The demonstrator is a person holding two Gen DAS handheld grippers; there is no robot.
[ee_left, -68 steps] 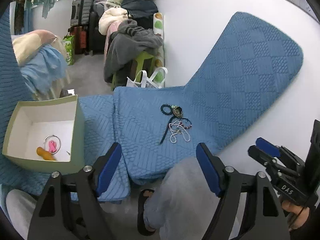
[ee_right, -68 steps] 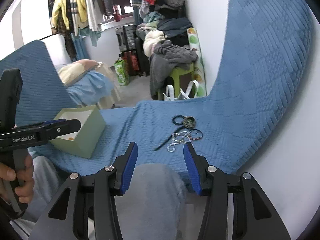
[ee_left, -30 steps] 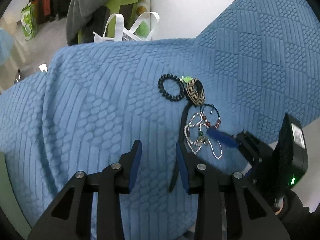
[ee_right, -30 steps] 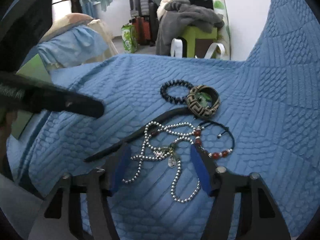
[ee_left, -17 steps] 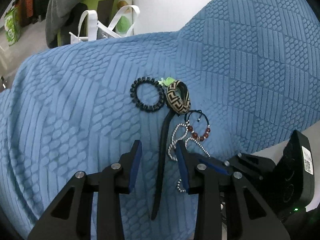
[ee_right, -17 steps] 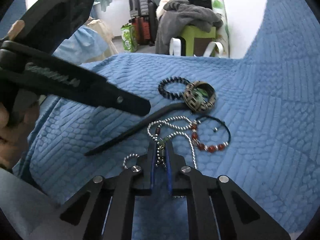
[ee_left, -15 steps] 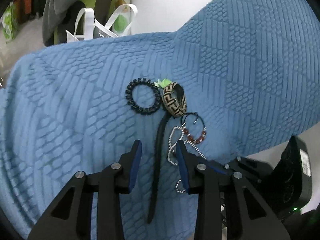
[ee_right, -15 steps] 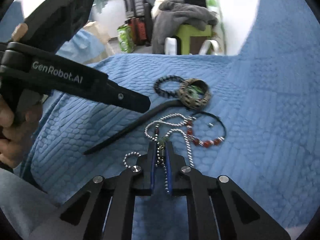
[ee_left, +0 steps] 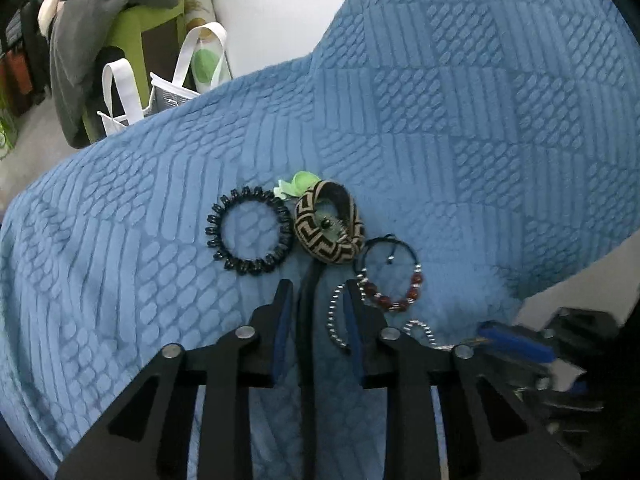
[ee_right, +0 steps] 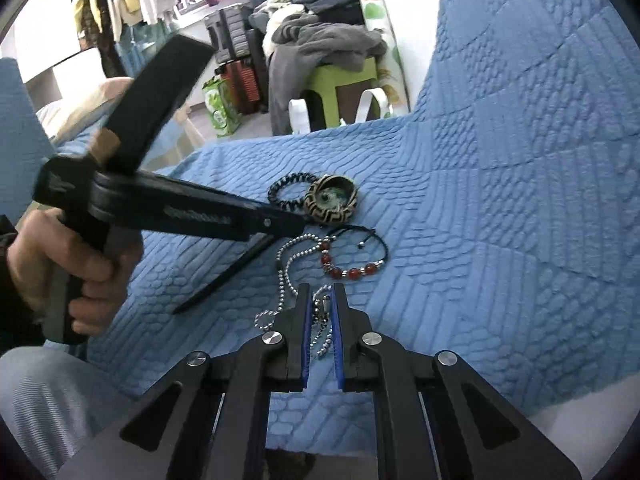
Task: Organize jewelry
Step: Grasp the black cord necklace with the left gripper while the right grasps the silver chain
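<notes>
Blue quilt [ee_left: 460, 120] (bare beyond jewelry [ee_left: 320, 232]) reaches wall.

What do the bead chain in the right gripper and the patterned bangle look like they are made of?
Bead chain: likely metal; small shiny silver balls glint. Patterned bangle: looks like woven fibre or fabric, matte, with a tan and black key pattern and no shine.

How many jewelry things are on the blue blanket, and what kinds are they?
Bracelets: 3 (black bead bracelet, patterned bangle, red bead bracelet)
Silver ball chain necklace: 1
Black strap: 1
Total: 5
</notes>
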